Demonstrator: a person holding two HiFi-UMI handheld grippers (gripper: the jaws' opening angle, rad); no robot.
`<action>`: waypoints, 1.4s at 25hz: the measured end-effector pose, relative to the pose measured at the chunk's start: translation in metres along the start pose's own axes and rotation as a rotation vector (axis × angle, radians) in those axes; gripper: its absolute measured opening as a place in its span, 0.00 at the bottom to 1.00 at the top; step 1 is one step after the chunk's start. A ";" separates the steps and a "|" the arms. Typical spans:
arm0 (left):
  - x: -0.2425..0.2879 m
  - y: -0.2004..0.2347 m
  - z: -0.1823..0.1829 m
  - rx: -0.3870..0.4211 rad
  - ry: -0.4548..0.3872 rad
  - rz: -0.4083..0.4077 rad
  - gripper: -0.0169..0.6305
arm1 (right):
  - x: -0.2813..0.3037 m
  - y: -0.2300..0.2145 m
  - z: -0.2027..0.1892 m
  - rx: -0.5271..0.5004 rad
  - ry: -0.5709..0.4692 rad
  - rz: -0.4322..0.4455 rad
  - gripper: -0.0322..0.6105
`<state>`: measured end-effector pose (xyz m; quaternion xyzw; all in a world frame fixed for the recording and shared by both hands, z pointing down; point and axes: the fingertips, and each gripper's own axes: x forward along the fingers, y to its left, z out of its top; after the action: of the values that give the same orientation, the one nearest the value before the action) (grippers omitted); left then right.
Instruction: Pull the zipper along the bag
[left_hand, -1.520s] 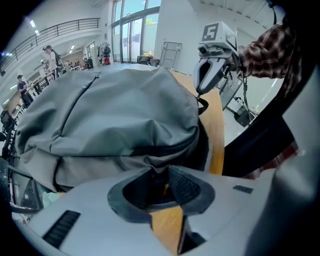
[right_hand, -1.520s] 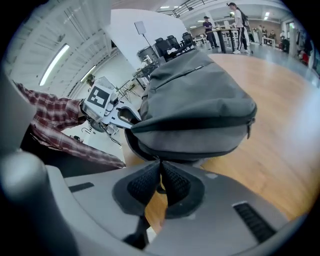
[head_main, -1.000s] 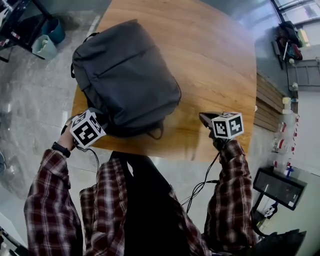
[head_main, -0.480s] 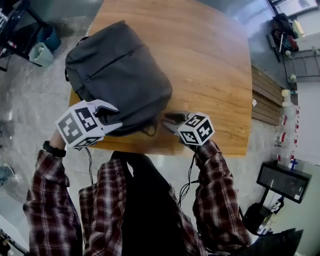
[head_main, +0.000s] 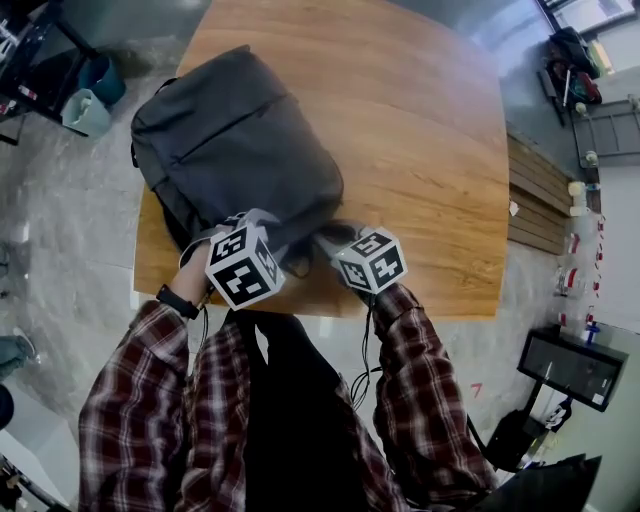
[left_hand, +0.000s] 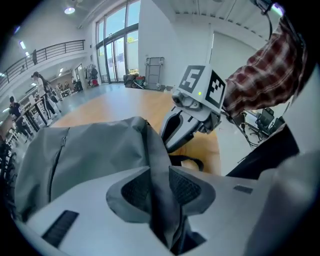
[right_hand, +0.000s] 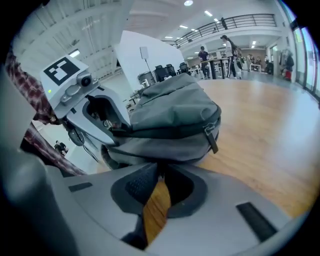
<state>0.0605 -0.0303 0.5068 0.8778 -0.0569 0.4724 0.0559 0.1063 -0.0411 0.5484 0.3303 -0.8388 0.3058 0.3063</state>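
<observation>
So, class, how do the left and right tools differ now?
The left tool is shut; the right tool is open, and its jaws have just been closing slightly. The left tool pinches a fold of the bag; the right tool's gap shows bare table. Both point at the bag's near end.

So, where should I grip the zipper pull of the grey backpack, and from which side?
I would grip the flat tab of the zipper pull, just below the slider, pinching its two broad faces. It hangs free down the side wall of the backpack, over bare wooden table, so come from that open table side, low and nearly level.
</observation>
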 end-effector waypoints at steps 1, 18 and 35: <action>0.001 0.000 -0.001 -0.003 -0.003 0.007 0.21 | 0.001 0.000 0.003 -0.002 -0.012 -0.027 0.10; -0.008 -0.036 -0.058 0.415 -0.161 0.063 0.21 | -0.023 0.108 -0.037 0.125 0.057 0.150 0.08; 0.042 -0.041 -0.002 0.611 0.013 -0.318 0.23 | -0.037 0.104 -0.052 0.527 -0.184 -0.116 0.08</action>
<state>0.0876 0.0085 0.5414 0.8489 0.2252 0.4583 -0.1363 0.0678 0.0714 0.5226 0.4726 -0.7343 0.4639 0.1493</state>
